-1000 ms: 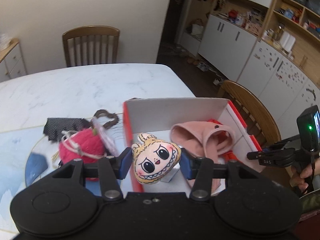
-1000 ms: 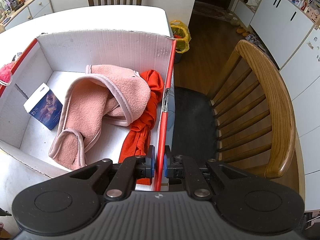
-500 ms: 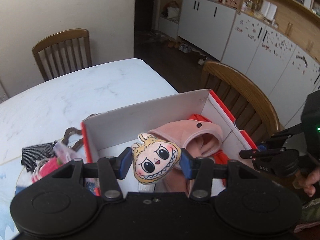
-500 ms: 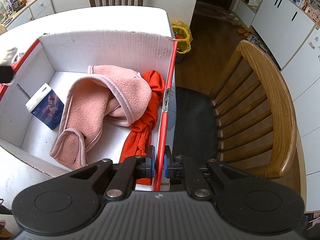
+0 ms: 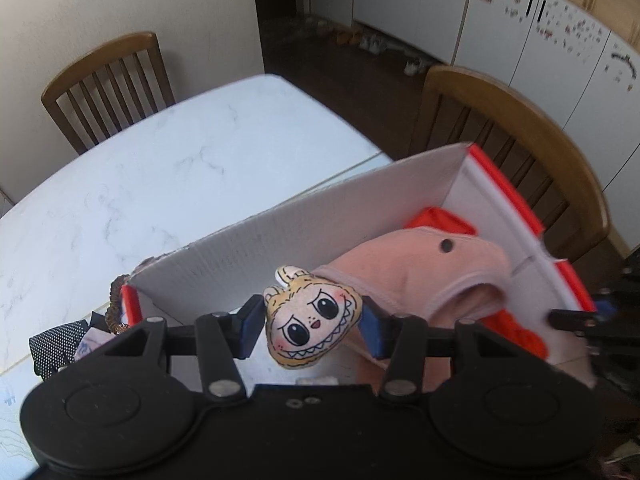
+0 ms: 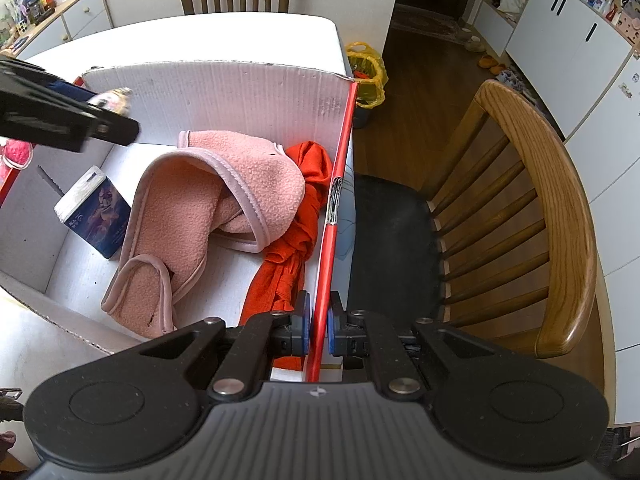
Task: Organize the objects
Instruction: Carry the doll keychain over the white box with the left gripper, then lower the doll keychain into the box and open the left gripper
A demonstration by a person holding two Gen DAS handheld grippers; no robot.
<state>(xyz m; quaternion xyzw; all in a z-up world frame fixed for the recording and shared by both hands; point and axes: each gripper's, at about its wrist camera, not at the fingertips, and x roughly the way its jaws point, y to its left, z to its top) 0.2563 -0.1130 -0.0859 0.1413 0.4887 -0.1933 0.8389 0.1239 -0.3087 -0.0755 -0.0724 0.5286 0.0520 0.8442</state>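
My left gripper (image 5: 312, 326) is shut on a small yellow monster-face plush (image 5: 314, 326) and holds it above the open white cardboard box (image 5: 280, 240), over its left half. It also shows in the right wrist view (image 6: 68, 114), over the box's far left corner. My right gripper (image 6: 319, 326) is shut on the box's red right wall (image 6: 336, 204) near the front corner. Inside the box lie a pink fleece garment (image 6: 224, 200), an orange-red cloth (image 6: 296, 240) and a small blue carton (image 6: 94, 212).
The box sits on a white marble table (image 5: 140, 172). Left of the box lie a pink yarn ball (image 6: 16, 152), a black dotted pouch (image 5: 56, 340) and a brown hair tie (image 5: 116, 300). A wooden chair (image 6: 540, 208) stands right of the box, another at the far side (image 5: 108, 80).
My left gripper has carried the plush from the box's left wall to above its inside. The right gripper has stayed clamped on the box wall.
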